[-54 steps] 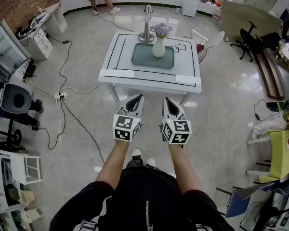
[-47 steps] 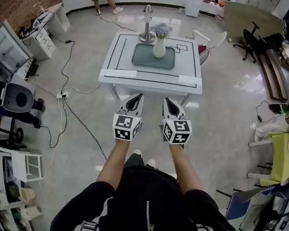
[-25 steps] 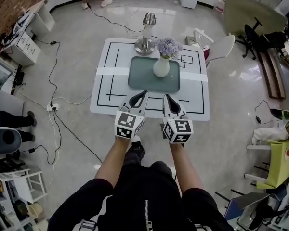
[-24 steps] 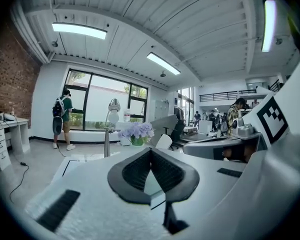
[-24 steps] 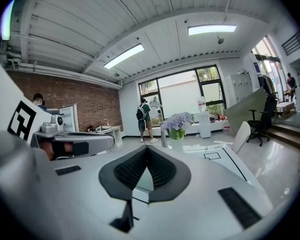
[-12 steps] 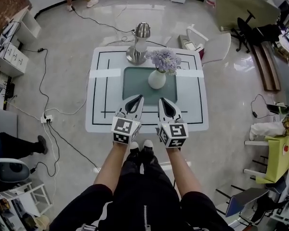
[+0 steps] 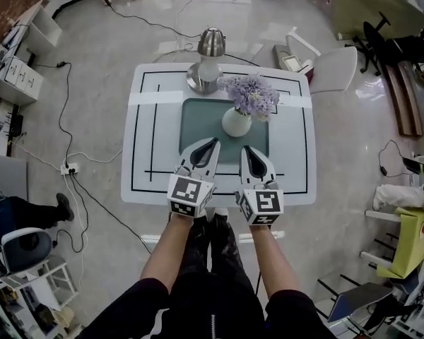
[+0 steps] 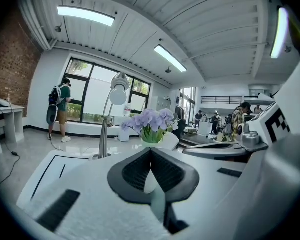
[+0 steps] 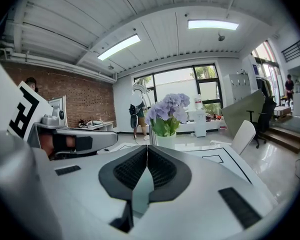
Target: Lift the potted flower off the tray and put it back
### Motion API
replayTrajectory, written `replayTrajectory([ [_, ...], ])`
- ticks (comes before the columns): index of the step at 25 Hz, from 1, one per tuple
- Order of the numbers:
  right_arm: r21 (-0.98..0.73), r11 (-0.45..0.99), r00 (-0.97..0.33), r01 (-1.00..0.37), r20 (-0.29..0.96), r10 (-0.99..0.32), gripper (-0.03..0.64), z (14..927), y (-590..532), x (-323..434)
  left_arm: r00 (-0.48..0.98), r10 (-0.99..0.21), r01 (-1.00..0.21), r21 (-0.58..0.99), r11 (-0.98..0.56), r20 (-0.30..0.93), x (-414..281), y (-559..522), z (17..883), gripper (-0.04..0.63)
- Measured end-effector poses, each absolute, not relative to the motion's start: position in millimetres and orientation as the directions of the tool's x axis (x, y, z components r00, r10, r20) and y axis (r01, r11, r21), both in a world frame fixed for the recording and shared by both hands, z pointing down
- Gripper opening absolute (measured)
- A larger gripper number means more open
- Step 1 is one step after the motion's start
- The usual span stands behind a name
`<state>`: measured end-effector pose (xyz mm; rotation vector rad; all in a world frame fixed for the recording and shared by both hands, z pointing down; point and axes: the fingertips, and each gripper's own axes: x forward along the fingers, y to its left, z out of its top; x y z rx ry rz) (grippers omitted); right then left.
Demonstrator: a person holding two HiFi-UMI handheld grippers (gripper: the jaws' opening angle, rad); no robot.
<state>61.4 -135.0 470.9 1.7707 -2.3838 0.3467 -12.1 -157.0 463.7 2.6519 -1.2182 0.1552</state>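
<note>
Left gripper [image 7: 213, 142] and right gripper [image 7: 245, 149] clenched empty, near purple potted flower [image 7: 238, 121] on grey-green tray [image 7: 196, 119]

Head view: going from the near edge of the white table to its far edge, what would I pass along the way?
Left claw and right claw, side by side → potted flower, standing on the tray → lamp by the far edge.

Most of the vase [image 8: 168, 139] is hidden behind the left fingers [image 8: 132, 171].
</note>
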Motion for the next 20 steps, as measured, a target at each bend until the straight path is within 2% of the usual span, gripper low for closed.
replayTrajectory([
  [8, -0.112, 0.265, -0.285, -0.958, 0.248, -0.926, 0.008, 517, -165, 75, 0.662, -0.726, -0.749, 0.133, -0.649, 0.186, 9, -181, 498, 0.006],
  [14, -0.056, 0.258, -0.264, -0.965, 0.236, -0.935, 0.013, 523, -179, 80, 0.643, -0.740, -0.766, 0.181, -0.617, 0.197, 3, -180, 505, 0.006],
  [17, -0.037, 0.257, -0.259, -0.966, 0.208, -0.943, 0.115, 520, -192, 79, 0.642, -0.738, -0.767, 0.174, -0.618, 0.209, 1, -179, 511, 0.006],
  [20, -0.008, 0.249, -0.246, -0.968, 0.175, -0.953, 0.254, 518, -204, 80, 0.657, -0.726, -0.754, 0.181, -0.631, 0.206, 5, -180, 511, 0.006],
])
